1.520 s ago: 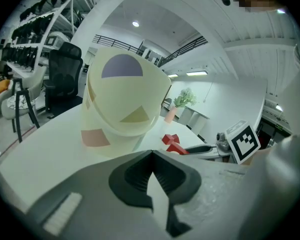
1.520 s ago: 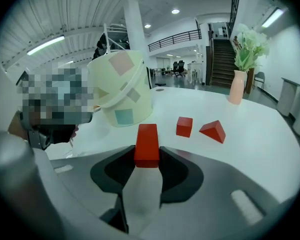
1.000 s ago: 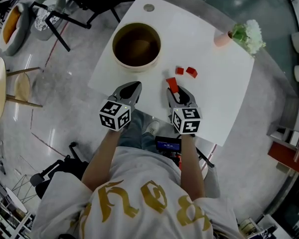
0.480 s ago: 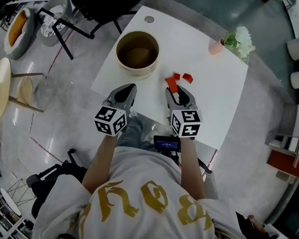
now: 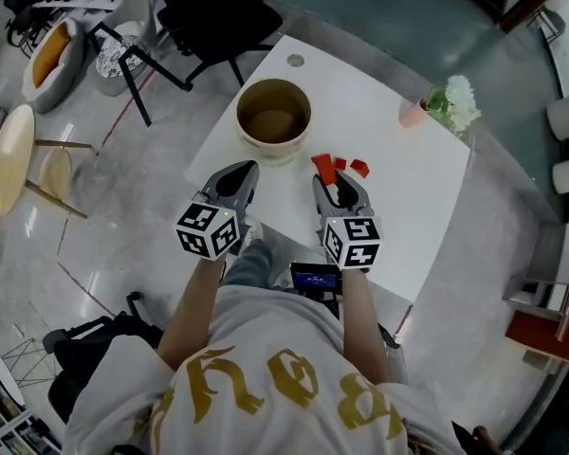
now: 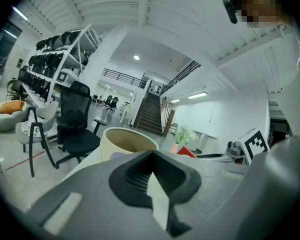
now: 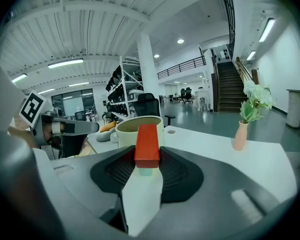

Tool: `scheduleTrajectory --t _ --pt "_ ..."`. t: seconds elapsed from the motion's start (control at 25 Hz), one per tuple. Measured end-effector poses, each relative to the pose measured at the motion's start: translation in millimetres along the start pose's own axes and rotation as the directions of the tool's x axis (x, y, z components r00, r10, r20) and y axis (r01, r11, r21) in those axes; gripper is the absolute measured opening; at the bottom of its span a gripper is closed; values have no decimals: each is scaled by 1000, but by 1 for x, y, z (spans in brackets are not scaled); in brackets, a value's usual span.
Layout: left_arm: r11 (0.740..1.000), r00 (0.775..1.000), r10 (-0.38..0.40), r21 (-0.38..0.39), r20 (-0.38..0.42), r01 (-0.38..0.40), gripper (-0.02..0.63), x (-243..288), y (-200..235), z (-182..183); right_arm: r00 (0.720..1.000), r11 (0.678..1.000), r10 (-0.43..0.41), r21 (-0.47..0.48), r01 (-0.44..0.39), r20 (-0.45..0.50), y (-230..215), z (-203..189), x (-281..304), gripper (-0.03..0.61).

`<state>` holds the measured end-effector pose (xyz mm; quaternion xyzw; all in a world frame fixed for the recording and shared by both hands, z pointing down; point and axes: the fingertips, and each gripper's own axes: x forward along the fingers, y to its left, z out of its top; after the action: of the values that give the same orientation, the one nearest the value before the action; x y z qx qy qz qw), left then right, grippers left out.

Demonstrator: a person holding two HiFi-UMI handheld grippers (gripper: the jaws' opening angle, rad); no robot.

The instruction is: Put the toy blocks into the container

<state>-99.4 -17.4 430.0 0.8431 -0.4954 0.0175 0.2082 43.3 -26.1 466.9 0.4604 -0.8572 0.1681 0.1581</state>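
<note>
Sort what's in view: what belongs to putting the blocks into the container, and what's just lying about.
Job in hand:
- red block, gripped by the right gripper
- two loose blocks on the table
- container
- left gripper, shut and empty

Lying about:
- flower vase
- office chair
- stool

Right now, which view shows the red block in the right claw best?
The right gripper view: the red block sits close and whole, gripped in the right claw. The head view shows the block small, at the claw's tip. The left gripper view shows only a red corner, maybe this block.
</note>
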Motion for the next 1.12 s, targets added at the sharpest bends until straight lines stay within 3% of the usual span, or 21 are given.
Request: scheduleTrajectory --t 0.24,0.36,0.6,1.12 --pt "999 999 38 30 14 -38 1 -1 11 11 999 999 35 -9 -34 28 10 21 4 175" --pt "998 998 64 9 29 -64 1 2 22 19 998 999 48 -13 -47 49 12 36 9 173" --pt "997 995 54 -57 84 -50 1 7 42 42 997 999 52 -10 -51 61 12 53 26 173" --pt "1000 998 18 -12 57 -17 1 45 77 62 995 998 60 -36 -57 79 18 89 77 175"
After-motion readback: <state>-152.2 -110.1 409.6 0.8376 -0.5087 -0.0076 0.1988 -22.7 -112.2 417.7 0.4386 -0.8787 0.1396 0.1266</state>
